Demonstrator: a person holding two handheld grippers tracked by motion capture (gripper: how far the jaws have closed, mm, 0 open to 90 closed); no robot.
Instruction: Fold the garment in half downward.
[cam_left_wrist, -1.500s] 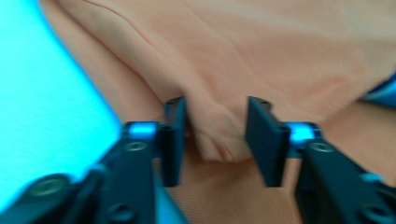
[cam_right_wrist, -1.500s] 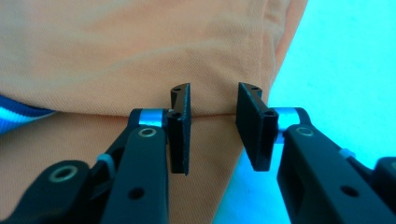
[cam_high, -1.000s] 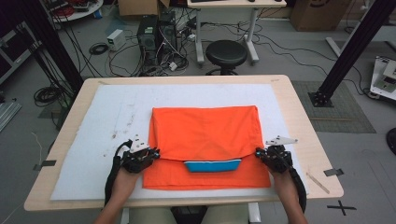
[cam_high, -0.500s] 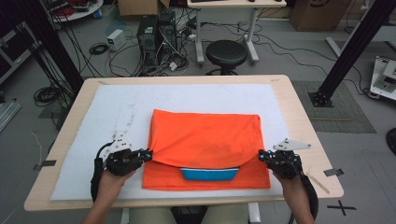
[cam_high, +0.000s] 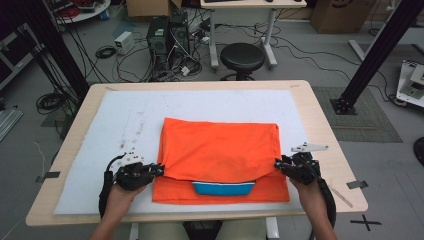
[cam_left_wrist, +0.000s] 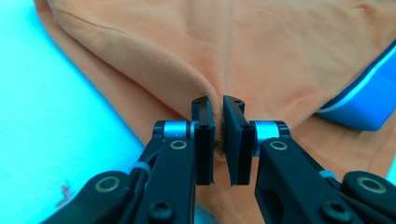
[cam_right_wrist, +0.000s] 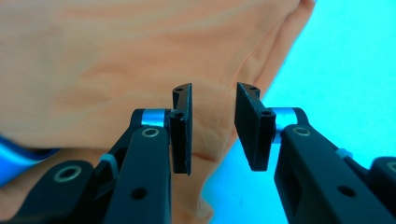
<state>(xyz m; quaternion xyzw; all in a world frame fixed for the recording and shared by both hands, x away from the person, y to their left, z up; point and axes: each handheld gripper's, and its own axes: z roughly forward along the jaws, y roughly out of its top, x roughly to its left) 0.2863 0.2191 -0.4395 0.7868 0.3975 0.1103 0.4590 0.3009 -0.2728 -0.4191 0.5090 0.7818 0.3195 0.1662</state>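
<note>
An orange shirt (cam_high: 220, 145) lies folded on the white mat (cam_high: 115, 125), its upper layer doubled toward me, and a blue collar (cam_high: 222, 188) peeks out at the near edge. My left gripper (cam_high: 159, 170) is shut on the left corner of that upper layer. In the left gripper view, the cloth (cam_left_wrist: 140, 56) is pinched between the pads of the left gripper (cam_left_wrist: 218, 112). My right gripper (cam_high: 278, 164) sits at the right corner. Its jaws have just been opening. In the right gripper view, the right gripper (cam_right_wrist: 212, 100) stands apart, with orange cloth (cam_right_wrist: 93, 60) behind the gap and not pressed.
The wooden table (cam_high: 325, 125) ends close in front of the person's forearms. A black stool (cam_high: 242, 57), a computer tower (cam_high: 160, 37) and floor cables lie beyond the far edge. Bare mat spreads left of and behind the shirt.
Both hands drew slightly outward, stretching the folded layer sideways so its near edge now sags in a curve. The right jaws opened off the corner. The left grip is unchanged.
</note>
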